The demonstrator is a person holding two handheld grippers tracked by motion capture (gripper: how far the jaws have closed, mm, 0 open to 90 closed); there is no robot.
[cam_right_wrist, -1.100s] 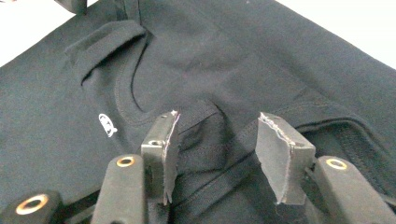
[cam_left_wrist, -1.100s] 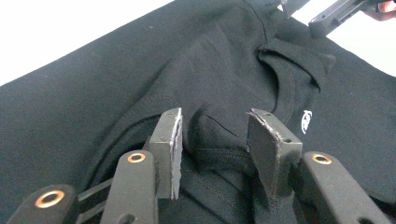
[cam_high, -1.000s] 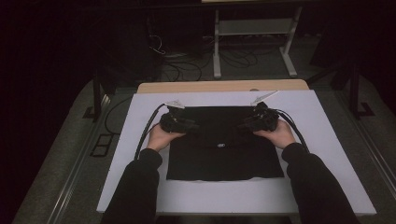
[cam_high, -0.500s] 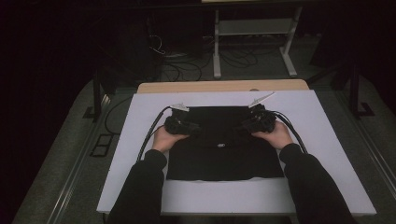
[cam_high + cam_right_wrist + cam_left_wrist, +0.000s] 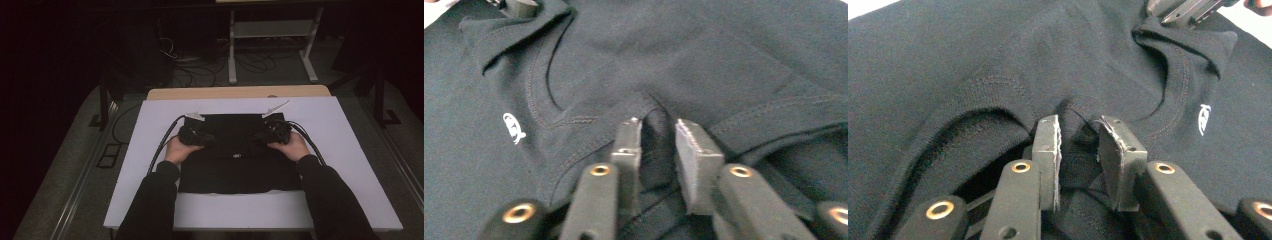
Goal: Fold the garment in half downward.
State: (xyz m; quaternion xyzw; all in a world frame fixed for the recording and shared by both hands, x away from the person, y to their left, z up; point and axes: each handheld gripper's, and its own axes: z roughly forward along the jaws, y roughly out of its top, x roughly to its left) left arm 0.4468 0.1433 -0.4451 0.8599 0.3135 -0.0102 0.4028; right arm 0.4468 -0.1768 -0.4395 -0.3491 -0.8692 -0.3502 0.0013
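- High view: a black shirt lies flat on the white table top, collar end away from the person, hem toward them. It sits in the middle of the board, so both hands reach it evenly.
- Left gripper view: a small white logo marks the chest, and the neck opening lies beyond it. A ridge of cloth stands bunched between the two pads, which press on it from both sides.
- Right gripper view: the same arrangement, mirrored. A dark fold of the shirt rises between the pads, clamped near a stitched seam.
- The left gripper and right gripper sit at the two upper corners of the shirt, level with each other. Both sets of jaws have just been closing, and each now grips a pinch of fabric.
- Judgement: holding matched points on either side keeps the cloth square, which suits lifting or folding the top edge as one straight line.
- The cables trail outward along the shirt's sides, clear of the working area.
- Beyond the far edge, a wooden strip and a metal stand rest in the dark background.
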